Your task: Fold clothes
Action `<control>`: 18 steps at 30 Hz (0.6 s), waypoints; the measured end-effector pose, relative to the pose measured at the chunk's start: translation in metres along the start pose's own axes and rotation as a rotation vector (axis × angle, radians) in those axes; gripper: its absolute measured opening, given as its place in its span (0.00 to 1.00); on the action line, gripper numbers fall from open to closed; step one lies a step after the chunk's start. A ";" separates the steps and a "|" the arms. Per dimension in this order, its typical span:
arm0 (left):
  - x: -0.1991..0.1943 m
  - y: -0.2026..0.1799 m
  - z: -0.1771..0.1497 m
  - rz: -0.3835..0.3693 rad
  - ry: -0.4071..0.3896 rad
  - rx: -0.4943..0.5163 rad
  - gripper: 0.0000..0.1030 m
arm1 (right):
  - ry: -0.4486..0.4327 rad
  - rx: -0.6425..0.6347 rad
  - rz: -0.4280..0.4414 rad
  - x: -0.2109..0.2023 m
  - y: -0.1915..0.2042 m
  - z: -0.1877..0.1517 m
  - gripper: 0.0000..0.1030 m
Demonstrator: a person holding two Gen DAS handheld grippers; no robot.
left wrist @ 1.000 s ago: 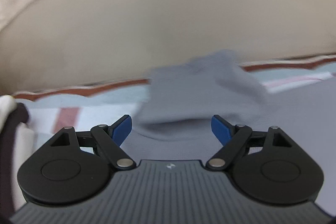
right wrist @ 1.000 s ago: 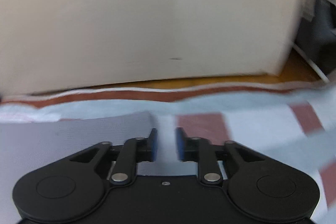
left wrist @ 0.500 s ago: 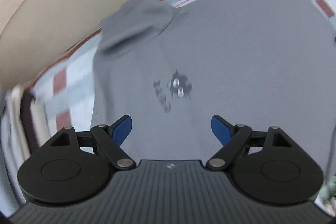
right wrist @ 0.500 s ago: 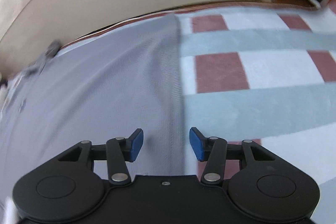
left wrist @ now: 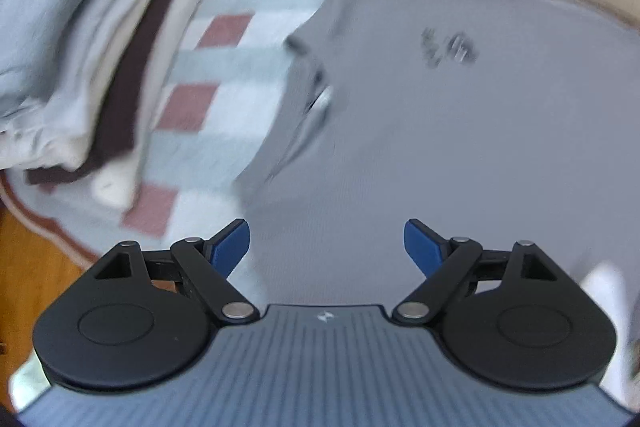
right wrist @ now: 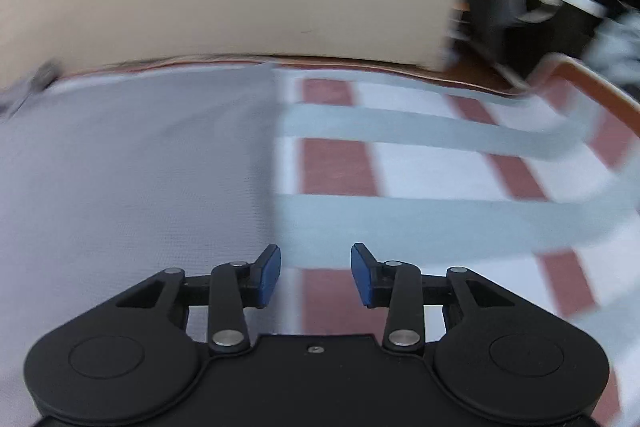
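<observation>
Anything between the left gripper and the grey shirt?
Nothing visible. The left gripper hangs open over the grey shirt, which lies flat on the checked cloth; the folded stack sits off to the side.

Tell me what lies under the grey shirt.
The grey shirt lies spread flat on a checked cloth of red, white and pale blue squares, which shows past its edges. Whatever is beneath the shirt's middle is covered.

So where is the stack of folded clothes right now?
The stack of folded clothes shows only in the left wrist view, at the upper left, resting on the checked blanket to the left of the spread grey shirt.
</observation>
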State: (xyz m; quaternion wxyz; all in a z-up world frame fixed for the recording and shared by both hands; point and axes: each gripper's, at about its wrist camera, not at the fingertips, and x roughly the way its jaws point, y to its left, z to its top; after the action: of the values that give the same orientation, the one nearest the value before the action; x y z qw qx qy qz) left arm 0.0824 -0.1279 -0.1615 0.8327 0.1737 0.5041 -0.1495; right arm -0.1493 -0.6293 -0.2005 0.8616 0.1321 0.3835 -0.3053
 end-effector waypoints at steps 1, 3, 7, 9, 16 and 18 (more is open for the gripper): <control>-0.001 0.006 -0.010 0.004 0.004 0.002 0.82 | 0.031 0.077 0.069 -0.009 -0.015 -0.004 0.42; -0.002 0.021 -0.028 -0.069 0.024 -0.040 0.82 | 0.088 0.255 0.239 -0.027 -0.044 -0.015 0.42; 0.004 0.039 -0.055 -0.251 0.090 -0.142 0.82 | 0.183 0.411 0.387 -0.052 -0.073 -0.050 0.45; 0.008 0.041 -0.065 -0.311 0.132 -0.175 0.82 | 0.219 0.442 0.397 -0.060 -0.079 -0.064 0.47; 0.012 0.026 -0.086 -0.475 0.224 -0.200 0.82 | 0.350 0.553 0.395 -0.059 -0.088 -0.087 0.49; 0.015 0.018 -0.087 -0.496 0.244 -0.180 0.90 | 0.397 0.508 0.407 -0.057 -0.081 -0.087 0.49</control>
State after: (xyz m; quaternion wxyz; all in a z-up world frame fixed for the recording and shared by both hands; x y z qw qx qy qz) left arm 0.0283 -0.0743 -0.2102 0.7161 -0.0126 0.6388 -0.2812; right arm -0.2805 -0.6281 -0.2164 0.7533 0.4716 0.4209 -0.1817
